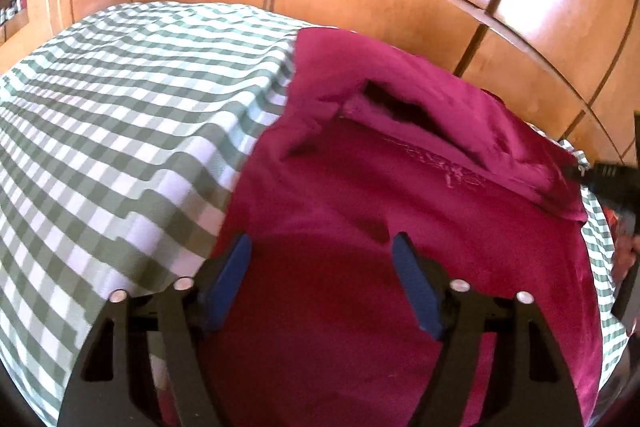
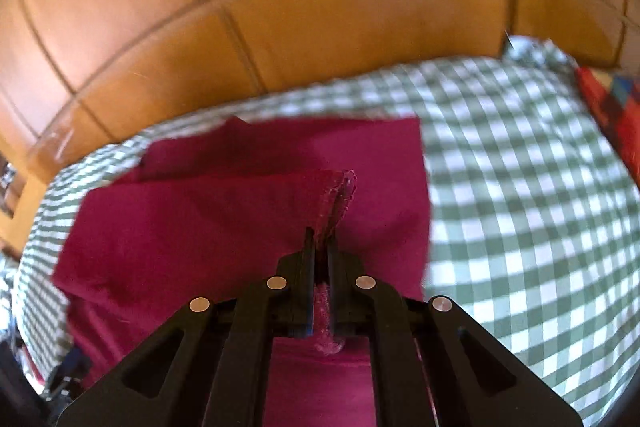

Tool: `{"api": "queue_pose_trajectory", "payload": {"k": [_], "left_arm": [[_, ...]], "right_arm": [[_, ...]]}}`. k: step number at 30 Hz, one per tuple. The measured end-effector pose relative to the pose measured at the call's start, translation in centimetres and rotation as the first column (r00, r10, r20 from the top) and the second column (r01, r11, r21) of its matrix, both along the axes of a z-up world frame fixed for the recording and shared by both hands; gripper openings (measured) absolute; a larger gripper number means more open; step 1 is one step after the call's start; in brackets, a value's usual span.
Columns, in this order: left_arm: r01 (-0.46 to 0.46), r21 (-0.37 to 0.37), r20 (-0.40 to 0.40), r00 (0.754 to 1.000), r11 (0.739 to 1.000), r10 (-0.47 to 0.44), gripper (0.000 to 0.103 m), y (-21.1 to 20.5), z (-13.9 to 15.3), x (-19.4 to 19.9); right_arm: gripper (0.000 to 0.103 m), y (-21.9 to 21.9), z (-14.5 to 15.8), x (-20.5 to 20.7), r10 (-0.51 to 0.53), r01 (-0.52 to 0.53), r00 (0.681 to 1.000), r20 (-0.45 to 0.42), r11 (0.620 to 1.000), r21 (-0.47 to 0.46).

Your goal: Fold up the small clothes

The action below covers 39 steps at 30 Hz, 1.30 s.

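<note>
R gripper: black two-finger unit, jaws pressed together on a bunched hem of the magenta soft-knit garment. Cloth strip shows squeezed betw. the fingers and pokes out past the tips, edge frayed/fuzzy. Fabric rises off the bed at the pinch pt, so the edge is lifted, not lying flat.

L gripper: black frame w/ blue rubbery pads, jaws spread, poised over the near part of the same garment. Nothing sits betw. the pads; contact w/ cloth cannot be told.

Step in hand (est.): fold stroke, R side carrying a gripped edge across the body of the garment. One flap already lies doubled over at the far side, w/ a dark pocket-like gap under it.

Next move calls for (est.): R to lay the edge down square w/ the opposite side, then let go; L to pin or smooth the base so the limp knit does not drag along.

Surroundings: garment lies on a green-and-white gingham bedsheet, thin woven, lightly rippled. Behind it, a glossy orange-brown wood panelled wall, grooved into rectangles. Multicolour patterned cloth at the far R corner of the bed.
</note>
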<state>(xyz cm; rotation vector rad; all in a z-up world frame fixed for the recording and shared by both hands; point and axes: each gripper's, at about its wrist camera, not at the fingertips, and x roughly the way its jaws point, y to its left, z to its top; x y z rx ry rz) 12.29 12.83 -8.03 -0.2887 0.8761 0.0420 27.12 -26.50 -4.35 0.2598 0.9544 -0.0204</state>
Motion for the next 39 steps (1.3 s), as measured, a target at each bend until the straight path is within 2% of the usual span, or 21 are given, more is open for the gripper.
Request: {"api": "queue_pose_trajectory", "payload": {"k": [2, 4, 6, 7, 9, 11, 14, 17, 18, 20, 21, 22, 24, 26, 29, 31, 32, 34, 35, 38, 39], "left_arm": [[-0.011, 0.006, -0.019, 1.0, 1.0, 0.011, 0.059, 0.4, 0.2, 0.1], [-0.03, 0.017, -0.03, 0.999, 0.999, 0.031, 0.057, 0.8, 0.6, 0.1], [-0.056, 0.02, -0.035, 0.998, 0.998, 0.056, 0.057, 1.2, 1.2, -0.2], [-0.076, 0.036, -0.029, 0.997, 0.996, 0.077, 0.06, 1.4, 1.7, -0.3], [-0.084, 0.024, 0.016, 0.996, 0.996, 0.084, 0.063, 1.9, 3.2, -0.8], [-0.071, 0.017, 0.067, 0.995, 0.997, 0.069, 0.072, 2.1, 4.8, -0.8], [-0.023, 0.101, 0.161, 0.987, 0.995, 0.006, 0.075, 1.0, 7.2, 0.4], [0.023, 0.158, 0.209, 0.976, 0.987, -0.056, 0.076, -0.1, 8.2, 2.2], [0.034, 0.175, 0.211, 0.975, 0.984, -0.071, 0.076, -0.4, 8.2, 3.1], [0.062, 0.188, 0.203, 0.974, 0.98, -0.1, 0.075, -0.9, 8.0, 4.8], [0.067, 0.194, 0.194, 0.975, 0.979, -0.106, 0.075, -1.1, 7.6, 5.6], [0.076, 0.197, 0.182, 0.977, 0.978, -0.112, 0.075, -1.3, 7.3, 6.0], [0.085, 0.204, 0.146, 0.982, 0.975, -0.116, 0.075, -1.6, 6.2, 7.1], [0.096, 0.209, 0.108, 0.987, 0.973, -0.12, 0.075, -2.1, 4.9, 7.3], [0.109, 0.197, 0.059, 0.991, 0.974, -0.123, 0.075, -2.7, 2.8, 7.7], [0.129, 0.194, 0.012, 0.991, 0.973, -0.134, 0.077, -3.0, 1.0, 7.9], [0.129, 0.198, 0.013, 0.991, 0.972, -0.134, 0.078, -3.2, 0.5, 7.9], [0.124, 0.199, 0.009, 0.992, 0.972, -0.128, 0.082, -3.2, 0.3, 8.1], [0.117, 0.201, 0.002, 0.993, 0.973, -0.119, 0.089, -3.2, 0.2, 8.2], [0.088, 0.153, -0.017, 0.996, 0.984, -0.087, 0.09, -2.2, 0.1, 8.4], [0.069, 0.164, -0.009, 0.998, 0.984, -0.068, 0.09, -2.2, 0.6, 8.0]], "right_arm": [[0.004, -0.2, -0.5, -0.2, -0.012, 0.012, 1.0, -0.003, 1.0, -0.003], [0.004, -0.5, -0.6, -0.3, -0.023, 0.023, 1.0, -0.001, 1.0, 0.005], [0.004, -0.5, -0.6, -0.1, -0.025, 0.025, 1.0, -0.004, 1.0, 0.012], [0.004, -0.4, -0.6, -0.2, -0.02, 0.02, 1.0, -0.007, 1.0, 0.005], [0.004, -0.5, -0.5, -0.3, -0.012, 0.012, 1.0, -0.011, 1.0, -0.009], [0.004, -0.6, 0.0, -0.3, -0.01, 0.01, 1.0, -0.004, 1.0, -0.02], [0.004, -0.5, 1.7, -1.2, 0.0, 0.001, 0.999, 0.039, 1.0, -0.029], [0.004, 0.2, 4.0, -2.6, 0.024, -0.018, 0.994, 0.106, 0.998, -0.065], [0.008, 0.7, 4.8, -3.1, 0.049, -0.042, 0.991, 0.124, 0.998, -0.054], [0.045, 1.8, 5.6, -3.8, 0.09, -0.086, 0.984, 0.152, 0.996, -0.031], [0.078, 2.6, 5.8, -4.2, 0.109, -0.105, 0.98, 0.169, 0.994, -0.036], [0.082, 3.7, 5.9, -4.7, 0.141, -0.132, 0.971, 0.195, 0.989, -0.059], [0.081, 5.4, 4.8, -4.5, 0.208, -0.196, 0.965, 0.16, 0.977, -0.085], [0.075, 6.3, 3.0, -4.1, 0.229, -0.218, 0.968, 0.106, 0.97, -0.107], [0.055, 5.6, -1.2, -3.3, 0.188, -0.187, 0.982, -0.011, 0.966, -0.18], [0.055, 4.7, -2.0, -3.8, 0.194, -0.185, 0.98, 0.044, 0.971, -0.154], [0.055, 4.8, -2.1, -4.0, 0.199, -0.187, 0.978, 0.056, 0.967, -0.171], [0.055, 5.6, -2.2, -4.2, 0.202, -0.183, 0.977, 0.067, 0.958, -0.22], [0.055, 5.8, -2.4, -4.3, 0.205, -0.182, 0.976, 0.072, 0.954, -0.24], [0.056, 5.4, -2.3, -4.4, 0.205, -0.183, 0.976, 0.08, 0.958, -0.22], [0.056, 5.2, -2.2, -4.3, 0.206, -0.185, 0.975, 0.081, 0.959, -0.213]]}}
